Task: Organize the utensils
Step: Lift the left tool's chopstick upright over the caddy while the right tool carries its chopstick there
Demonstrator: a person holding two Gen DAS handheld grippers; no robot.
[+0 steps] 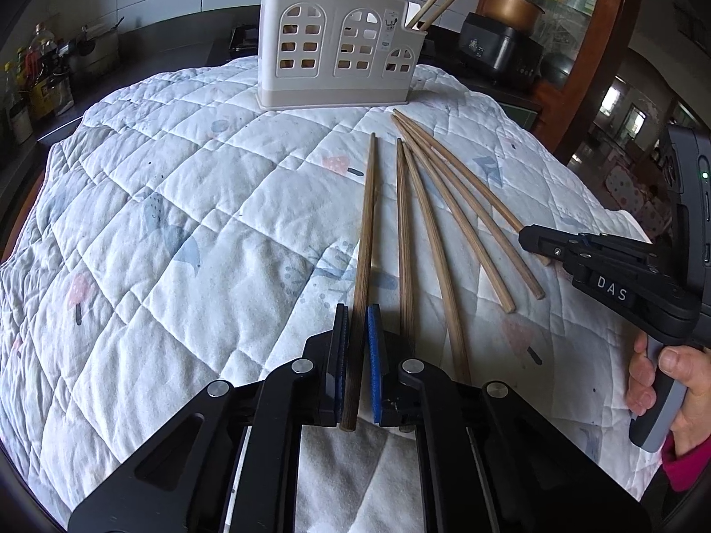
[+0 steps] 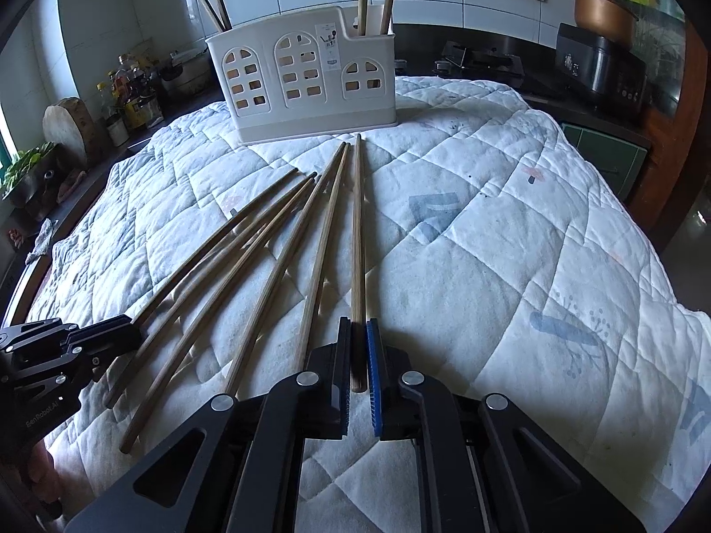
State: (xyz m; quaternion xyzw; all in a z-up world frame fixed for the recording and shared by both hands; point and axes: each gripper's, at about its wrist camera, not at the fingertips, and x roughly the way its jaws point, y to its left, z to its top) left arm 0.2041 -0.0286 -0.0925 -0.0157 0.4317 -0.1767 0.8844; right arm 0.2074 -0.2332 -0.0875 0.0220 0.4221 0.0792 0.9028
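Note:
Several wooden chopsticks lie fanned on a quilted cloth (image 1: 177, 204). My left gripper (image 1: 357, 324) is shut on the leftmost chopstick (image 1: 368, 222), near its thick end. My right gripper (image 2: 357, 333) is shut on the rightmost chopstick (image 2: 357, 231), also near its thick end; it shows at the right of the left wrist view (image 1: 533, 235). Both held chopsticks point toward a white utensil holder (image 1: 337, 53) with arched windows at the far edge, also in the right wrist view (image 2: 306, 84). Chopsticks stand in its end compartments. Loose chopsticks (image 2: 266, 280) lie between the grippers.
A dark counter runs behind the cloth, with bottles (image 2: 133, 97) and a wooden board (image 2: 66, 129) at the left and a black cooker (image 2: 600, 66) at the right. The quilt drops off at its edges.

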